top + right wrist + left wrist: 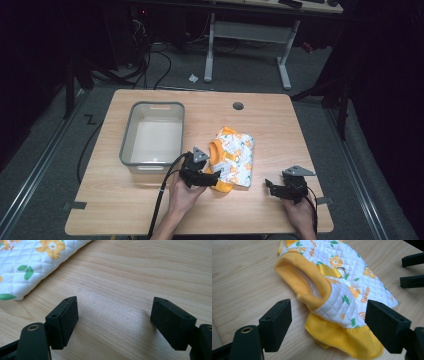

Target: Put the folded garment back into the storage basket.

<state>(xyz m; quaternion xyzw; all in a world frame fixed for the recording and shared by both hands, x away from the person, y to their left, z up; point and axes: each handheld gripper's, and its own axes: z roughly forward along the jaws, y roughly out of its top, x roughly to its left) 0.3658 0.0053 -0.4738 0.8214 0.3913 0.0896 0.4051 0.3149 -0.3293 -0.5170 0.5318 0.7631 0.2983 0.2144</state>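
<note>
Quilted fabric: the pet vest (342, 287) is white with orange flowers and green leaves, edged in yellow ribbing, and lies flat on the wooden surface (150, 200).
Where it lies: near the middle of the surface, just right of the grey bin (152, 135) and apart from it; its near yellow hem sits between the left jaws.
Left gripper (206, 177): jaws spread wide and holding nothing, one on each side of the yellow hem flap (342, 337), hovering close over it (whether a jaw touches the cloth I cannot tell).
Right gripper (280, 189): jaws also wide apart and empty, over bare wood, with the vest's right edge (27, 267) near but apart from them.
Handling: it looks light, soft and floppy, so it will likely sag and fold when lifted; nothing about it seems fragile or slippery.
Where to take hold: the thick ribbed collar (312, 293) or the hem flap should give the jaws a firm bite; the small metal ring (341, 271) on the yellow strap is probably too small and smooth to pinch well.
Risk: a bite on one layer only may let the rest drag.
</note>
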